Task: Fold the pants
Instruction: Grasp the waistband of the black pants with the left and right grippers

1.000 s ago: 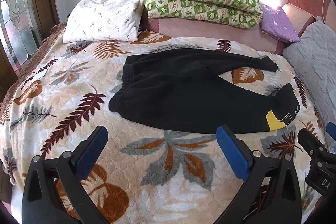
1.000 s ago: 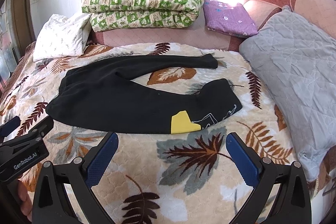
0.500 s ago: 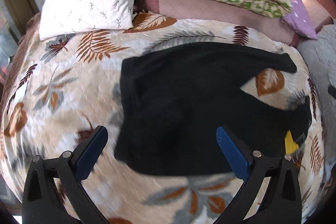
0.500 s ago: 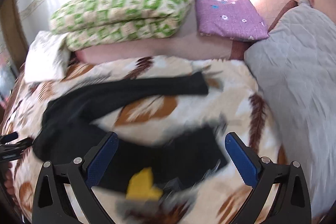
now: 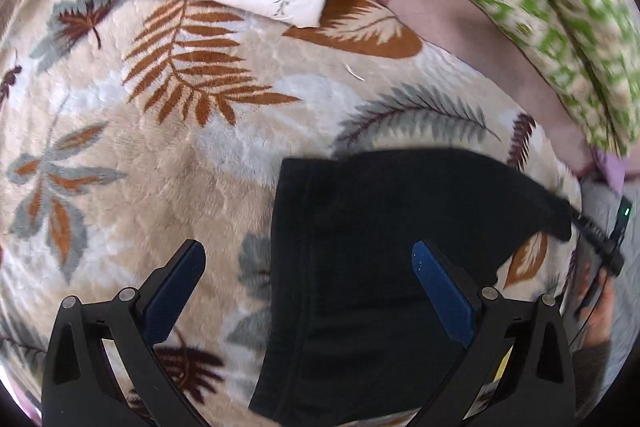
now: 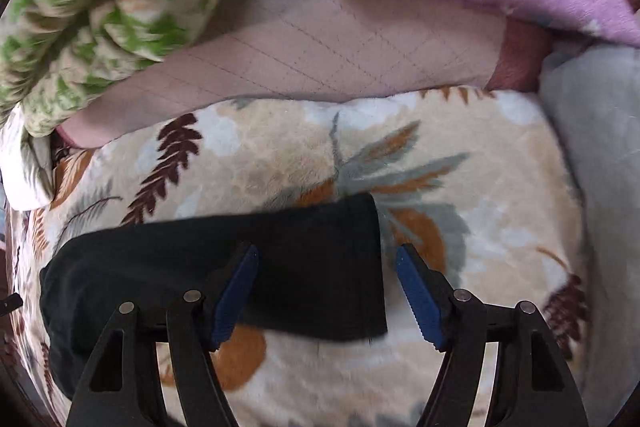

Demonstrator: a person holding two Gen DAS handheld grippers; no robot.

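On the leaf-print blanket [image 6: 280,155], pants [image 6: 312,267] lie between the spread right hand-held gripper [image 6: 326,291].

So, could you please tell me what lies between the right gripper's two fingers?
In the right wrist view, the right gripper straddles the hem end of one leg of the black pants.

Black hand-held gripper [image 5: 308,291], blue ribbed pads [image 6: 418,297], silver screws

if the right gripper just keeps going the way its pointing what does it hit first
Most likely the far leg's cuff end of the black pants, which lies between the open fingers of the right gripper. The leaf-print blanket lies under and beyond it. Depth is hard to judge through the fisheye.
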